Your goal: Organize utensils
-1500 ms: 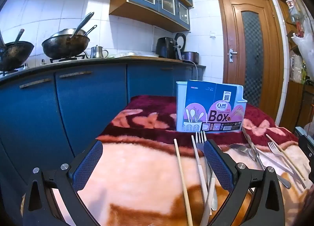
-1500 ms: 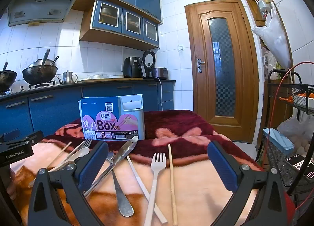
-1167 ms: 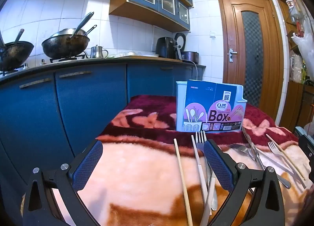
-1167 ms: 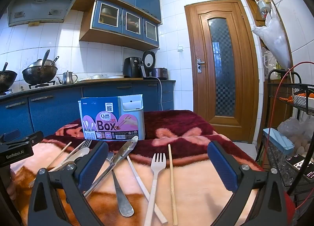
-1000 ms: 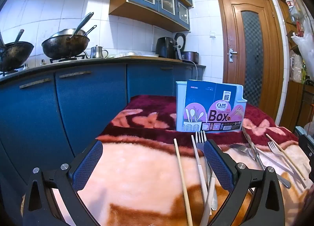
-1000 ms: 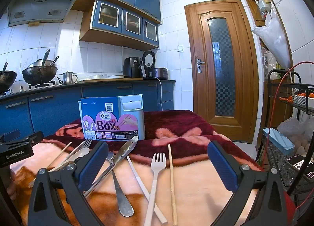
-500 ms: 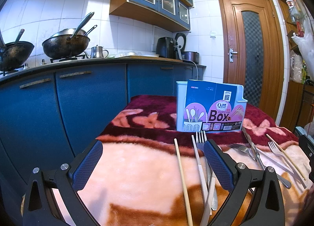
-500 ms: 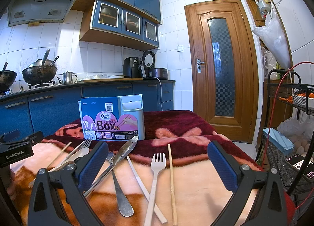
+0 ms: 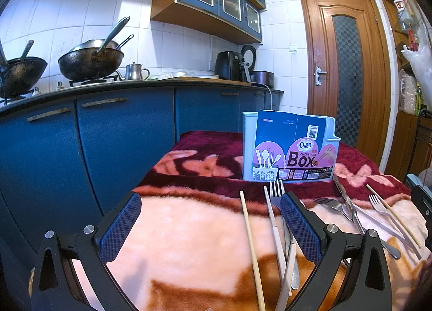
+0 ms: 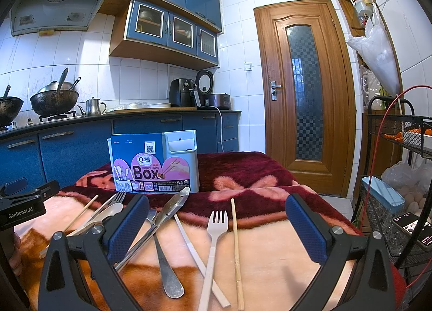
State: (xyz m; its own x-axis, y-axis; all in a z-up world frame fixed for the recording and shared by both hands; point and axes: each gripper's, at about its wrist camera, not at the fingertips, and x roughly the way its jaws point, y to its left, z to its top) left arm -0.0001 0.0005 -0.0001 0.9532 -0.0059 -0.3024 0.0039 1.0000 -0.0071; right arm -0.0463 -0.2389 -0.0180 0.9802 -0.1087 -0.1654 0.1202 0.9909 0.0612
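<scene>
A pale blue utensil holder wrapped in a "Box" label (image 9: 290, 146) (image 10: 155, 162) stands upright on a fuzzy blanket (image 9: 189, 243). Loose utensils lie in front of it. My left gripper (image 9: 210, 219) is open and holds nothing; a wooden chopstick (image 9: 249, 243), a pale chopstick (image 9: 272, 227) and a metal fork (image 9: 276, 192) lie between its fingers. My right gripper (image 10: 216, 219) is open and holds nothing too; a white plastic fork (image 10: 213, 246), a wooden chopstick (image 10: 236, 249), a metal knife (image 10: 164, 213) and a metal handle (image 10: 166, 267) lie before it.
Blue kitchen cabinets (image 9: 94, 143) with woks (image 9: 89, 62) on the stove run along the left. A wooden door (image 10: 305, 95) is behind the table. A wire rack (image 10: 399, 203) with a red cable stands at the right. The left gripper's body (image 10: 21, 203) shows at the right view's left edge.
</scene>
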